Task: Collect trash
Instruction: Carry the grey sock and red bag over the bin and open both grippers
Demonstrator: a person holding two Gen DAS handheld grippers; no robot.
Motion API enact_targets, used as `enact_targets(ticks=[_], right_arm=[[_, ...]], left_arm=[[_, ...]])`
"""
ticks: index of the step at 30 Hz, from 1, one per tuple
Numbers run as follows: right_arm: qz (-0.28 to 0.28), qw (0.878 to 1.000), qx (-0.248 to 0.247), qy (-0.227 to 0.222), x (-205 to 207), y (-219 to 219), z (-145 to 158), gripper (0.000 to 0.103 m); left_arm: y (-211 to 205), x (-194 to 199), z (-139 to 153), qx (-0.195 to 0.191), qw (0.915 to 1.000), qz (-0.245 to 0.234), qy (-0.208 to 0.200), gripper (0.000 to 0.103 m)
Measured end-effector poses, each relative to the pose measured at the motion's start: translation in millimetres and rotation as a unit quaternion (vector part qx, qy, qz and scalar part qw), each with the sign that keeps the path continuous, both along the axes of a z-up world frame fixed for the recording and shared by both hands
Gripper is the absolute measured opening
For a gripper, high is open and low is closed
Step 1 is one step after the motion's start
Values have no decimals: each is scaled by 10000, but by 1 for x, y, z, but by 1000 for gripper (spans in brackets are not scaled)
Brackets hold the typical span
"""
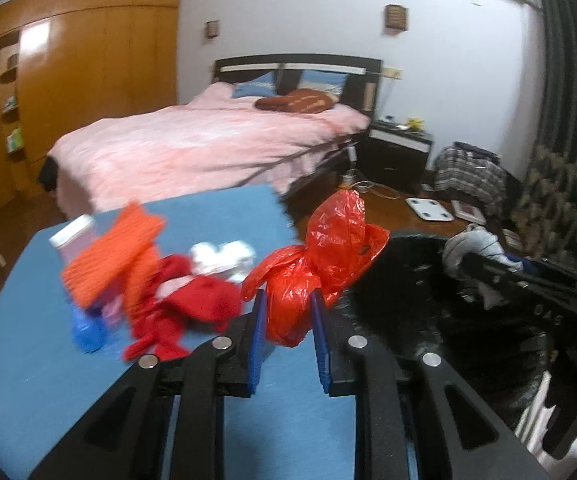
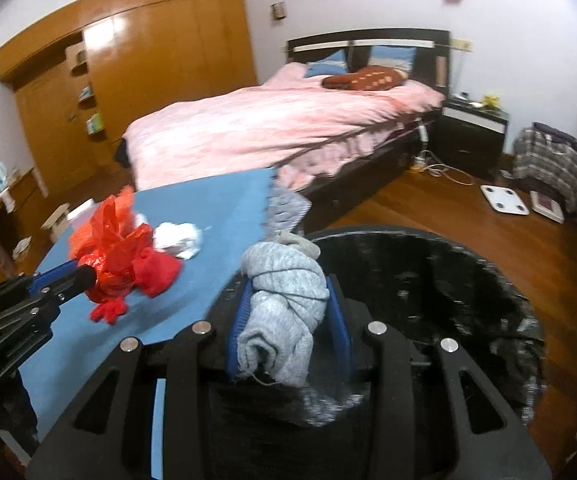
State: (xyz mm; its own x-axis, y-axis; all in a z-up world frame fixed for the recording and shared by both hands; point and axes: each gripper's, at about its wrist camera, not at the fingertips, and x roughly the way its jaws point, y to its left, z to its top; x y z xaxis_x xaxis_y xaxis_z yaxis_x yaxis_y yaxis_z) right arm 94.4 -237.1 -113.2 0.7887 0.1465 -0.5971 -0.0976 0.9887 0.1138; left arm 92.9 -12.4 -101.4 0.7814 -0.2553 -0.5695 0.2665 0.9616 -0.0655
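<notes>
Between my left gripper (image 1: pixel 286 308) and its blue pads sits a crumpled red plastic bag (image 1: pixel 320 264); the pads press into its lower bundle on both sides, so this tool is pinching the bag, whose loose upper part flares above the fingertips. From the right wrist view I see the same gripper (image 2: pixel 84 278) reaching in from the left edge with the red bag (image 2: pixel 110 248) bunched at its tip, above the blue table (image 2: pixel 216 216).

My right gripper (image 2: pixel 288 316) holds a rolled grey knitted cloth (image 2: pixel 284 296) that looks like a sock, though I cannot be sure. Its blue pads flank the roll and bear on both sides, so it is clamped on the cloth. One end of the roll hangs toward the camera with a loose thread, the other end bulges above the fingertips. Directly behind and under it lies the open mouth of a round bin lined with a black bag (image 2: pixel 428 280), standing just beside the table edge on the wooden floor (image 2: pixel 448 216).

Left on the blue table (image 1: pixel 216 216) in the left wrist view are an orange cloth (image 1: pixel 116 252), a red cloth (image 1: pixel 192 304), a crumpled white tissue (image 1: pixel 224 258), a blue bottle cap or small bottle (image 1: pixel 86 332), blurred, and a pale pink box (image 1: pixel 74 236). The black-lined bin (image 1: pixel 440 304) shows to the right of the red bag, with the right gripper's black body crossing over it.

A bed with a pink cover (image 1: pixel 208 144) stands behind the table.
</notes>
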Motion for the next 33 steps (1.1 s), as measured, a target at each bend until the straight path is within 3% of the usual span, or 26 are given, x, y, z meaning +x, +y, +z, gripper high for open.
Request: enact_targets(ticks=[7,9,11,12,14,19,25,33], right_arm=[[-598,9982,-7,-38,-4,-46,0,41],[-800,9968,-12,-69,-5,-59,0,50],[-943,9955,-32,-125,-8,-69,2,63],[-984,9950,-50,-151,-8,-72,3,65],[-1030,9944,-113,-216,-10,-74,4,78],[-832,9960,-153,-291,-16,-54,5,92],[-251,9994,-31,-240,-5,-3,5,93],[515,9985,29,-164,23,77,0,94]], left_arm=[[-45,9,7,-192,9983,-549,-55,23],[-56,11,7,-243,9970,-736,-51,32],[-59,11,7,-289,9963,-809,-38,54],[-59,12,7,-312,9962,-811,-42,55],[-56,11,5,-289,9967,-753,-45,62],[-27,7,2,-144,9993,-345,-61,73],[29,3,-8,40,9991,424,0,80],[105,3,-20,354,9899,1373,17,81]])
